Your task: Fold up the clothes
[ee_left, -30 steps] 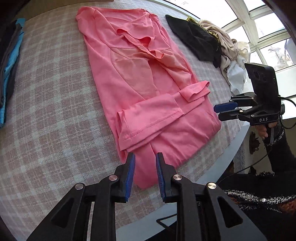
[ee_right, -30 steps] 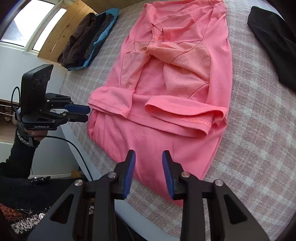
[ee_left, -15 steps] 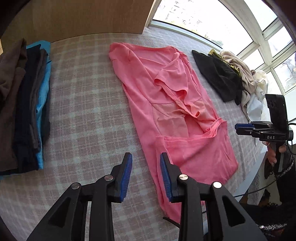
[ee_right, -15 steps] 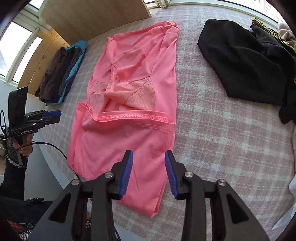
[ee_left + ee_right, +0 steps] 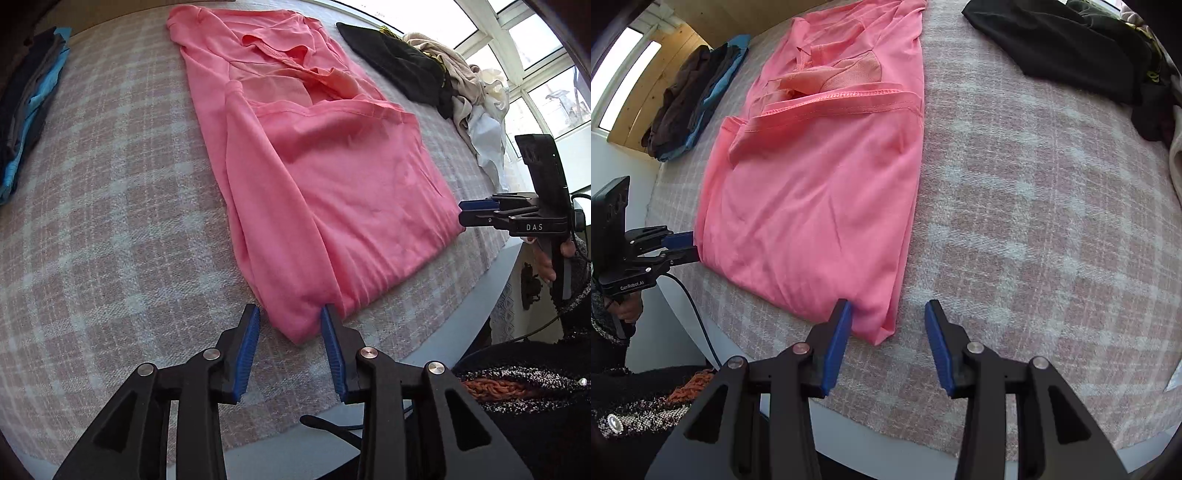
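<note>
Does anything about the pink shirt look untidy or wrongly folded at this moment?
Yes. On the pink shirt, the far part near the collar is bunched and rumpled, not flat. The folded-up hem lies slightly crooked. Nothing looks torn or spilled.

The right gripper [image 5: 888, 314] is hovering over the near corner of the pink shirt [image 5: 820, 184], its jaws opening around the fabric. The left gripper [image 5: 683, 247] is reaching the shirt's other near corner on the checked tablecloth [image 5: 1034, 221].
</note>
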Demonstrator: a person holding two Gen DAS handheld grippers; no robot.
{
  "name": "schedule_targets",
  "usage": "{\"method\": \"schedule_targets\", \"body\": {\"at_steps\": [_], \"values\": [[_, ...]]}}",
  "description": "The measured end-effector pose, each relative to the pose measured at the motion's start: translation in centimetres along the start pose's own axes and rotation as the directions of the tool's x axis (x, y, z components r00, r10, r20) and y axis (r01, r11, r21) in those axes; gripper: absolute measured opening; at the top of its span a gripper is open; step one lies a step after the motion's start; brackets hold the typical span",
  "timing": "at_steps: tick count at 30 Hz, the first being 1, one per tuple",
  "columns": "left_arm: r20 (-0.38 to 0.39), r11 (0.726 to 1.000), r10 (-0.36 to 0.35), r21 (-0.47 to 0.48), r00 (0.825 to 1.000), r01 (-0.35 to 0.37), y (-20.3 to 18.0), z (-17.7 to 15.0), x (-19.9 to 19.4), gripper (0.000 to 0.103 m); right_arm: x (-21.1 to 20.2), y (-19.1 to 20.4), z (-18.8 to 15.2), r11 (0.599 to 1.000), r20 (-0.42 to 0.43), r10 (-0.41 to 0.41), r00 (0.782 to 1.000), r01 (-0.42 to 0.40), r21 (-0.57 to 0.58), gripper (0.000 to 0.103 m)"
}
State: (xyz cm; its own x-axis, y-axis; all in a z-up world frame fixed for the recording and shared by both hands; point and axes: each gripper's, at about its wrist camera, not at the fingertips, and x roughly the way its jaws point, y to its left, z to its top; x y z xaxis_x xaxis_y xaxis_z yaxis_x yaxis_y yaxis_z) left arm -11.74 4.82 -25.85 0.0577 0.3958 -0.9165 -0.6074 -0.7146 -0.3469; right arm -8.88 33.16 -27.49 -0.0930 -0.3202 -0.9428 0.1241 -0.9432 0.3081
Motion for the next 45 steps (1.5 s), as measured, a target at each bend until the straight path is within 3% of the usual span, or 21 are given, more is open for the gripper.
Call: {"method": "schedule_targets", "body": {"at_steps": [3,8,9,10,14,16,18,20,22,24,26,30,33,35,38,41,45], "values": [[0.012,0.999,0.000,0.049,1.000,-0.001,-1.2,-0.1,0.1,0.004,0.2,0.9,-0.4,0.998,0.006,-0.038,0.999,0.038,-0.058,0.041],[0.031,0.990,0.039,0.136,0.999,-0.043,-2.7,0.2,-0.9,0.003,0.4,1.8,-0.5,0.994,0.042,-0.026,0.999,0.030,-0.104,0.039],[0.031,0.988,0.044,0.144,0.999,-0.048,-2.8,0.3,-1.1,0.003,0.4,1.9,-0.5,0.995,0.042,-0.007,0.999,0.012,-0.103,0.020],[0.028,0.987,0.049,0.151,0.998,-0.052,-2.9,0.4,-1.2,0.003,0.3,1.8,-0.5,0.995,0.042,-0.001,0.999,0.005,-0.102,0.008],[0.031,0.977,0.082,0.195,0.996,-0.086,-3.1,0.7,-2.4,0.003,-1.6,1.0,-0.8,0.995,0.070,0.007,0.998,0.000,-0.095,0.005],[0.038,0.971,0.090,0.217,0.995,-0.097,-3.1,0.6,-3.6,0.003,-2.2,-0.6,-0.9,0.999,0.088,-0.015,0.996,0.018,-0.036,0.005],[0.002,0.971,0.097,0.221,0.995,-0.095,-2.6,0.0,-2.7,0.003,-2.0,-1.1,-1.1,0.999,0.077,-0.041,0.996,0.043,-0.019,0.004],[-0.053,0.971,0.126,0.212,0.991,-0.113,-2.0,-0.8,-0.8,0.003,-1.3,-1.0,-1.3,0.997,0.051,-0.070,0.996,0.071,-0.027,0.004],[-0.067,0.982,0.092,0.174,0.993,-0.079,-1.1,-1.3,0.1,0.004,-0.9,-0.9,-1.6,0.994,0.033,-0.101,0.994,0.102,-0.032,0.007],[-0.040,0.992,0.032,0.124,0.999,-0.027,-0.6,-1.1,-0.9,0.005,-2.1,-0.8,-1.6,0.989,0.066,-0.148,0.987,0.149,-0.018,0.018],[0.019,0.994,0.003,0.111,1.000,-0.005,-0.4,-0.9,-2.5,0.006,-3.5,0.2,-1.5,0.985,0.134,-0.165,0.977,0.171,-0.038,0.019],[0.037,0.990,0.055,0.130,0.998,-0.060,0.3,-0.5,-3.4,0.011,-3.8,3.4,0.7,0.984,0.211,-0.095,0.973,0.124,-0.127,0.019],[0.031,0.989,0.088,0.114,0.996,-0.091,1.2,0.4,-3.0,0.011,-2.5,5.4,4.0,0.963,0.214,-0.162,0.963,0.202,-0.179,0.031],[0.035,0.987,0.102,0.125,0.994,-0.105,1.7,1.2,-3.2,0.013,-2.0,5.6,6.0,0.950,0.207,-0.202,0.957,0.243,-0.198,0.034],[0.047,0.976,0.149,0.156,0.988,-0.155,2.4,2.8,-2.9,0.018,-1.5,4.6,8.4,0.948,0.193,-0.200,0.961,0.240,-0.210,0.034],[0.037,0.974,0.155,0.159,0.987,-0.159,3.3,4.4,-2.2,0.019,-1.0,4.3,10.2,0.944,0.179,-0.192,0.965,0.231,-0.234,0.034],[0.019,0.972,0.155,0.174,0.988,-0.156,4.3,6.5,-1.3,0.019,-0.2,5.9,11.8,0.912,0.161,-0.152,0.975,0.201,-0.359,0.034]]}}
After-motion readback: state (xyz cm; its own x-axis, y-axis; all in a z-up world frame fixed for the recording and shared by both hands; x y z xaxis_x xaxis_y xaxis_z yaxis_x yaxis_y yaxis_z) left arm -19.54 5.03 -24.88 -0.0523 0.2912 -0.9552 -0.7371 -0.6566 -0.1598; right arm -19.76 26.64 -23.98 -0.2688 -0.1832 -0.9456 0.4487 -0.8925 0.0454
